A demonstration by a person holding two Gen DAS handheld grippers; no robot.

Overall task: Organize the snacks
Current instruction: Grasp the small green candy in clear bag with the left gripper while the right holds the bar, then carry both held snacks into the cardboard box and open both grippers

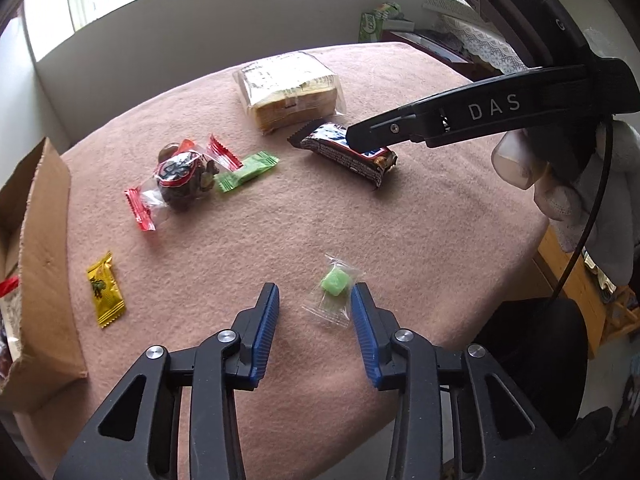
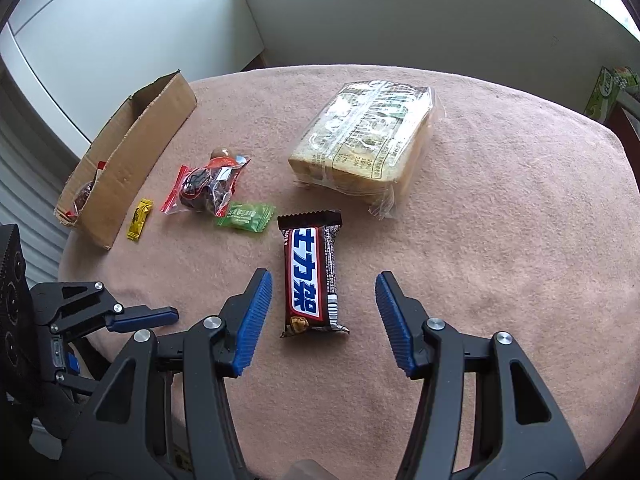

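Right wrist: gripper (image 2: 324, 300) open astride chocolate bar (image 2: 312, 276)

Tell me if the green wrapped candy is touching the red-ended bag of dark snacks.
Touching. In the left wrist view, the green wrapped candy has its crimped end lying against the red-ended bag, with no cloth visible between them; the right wrist view agrees.
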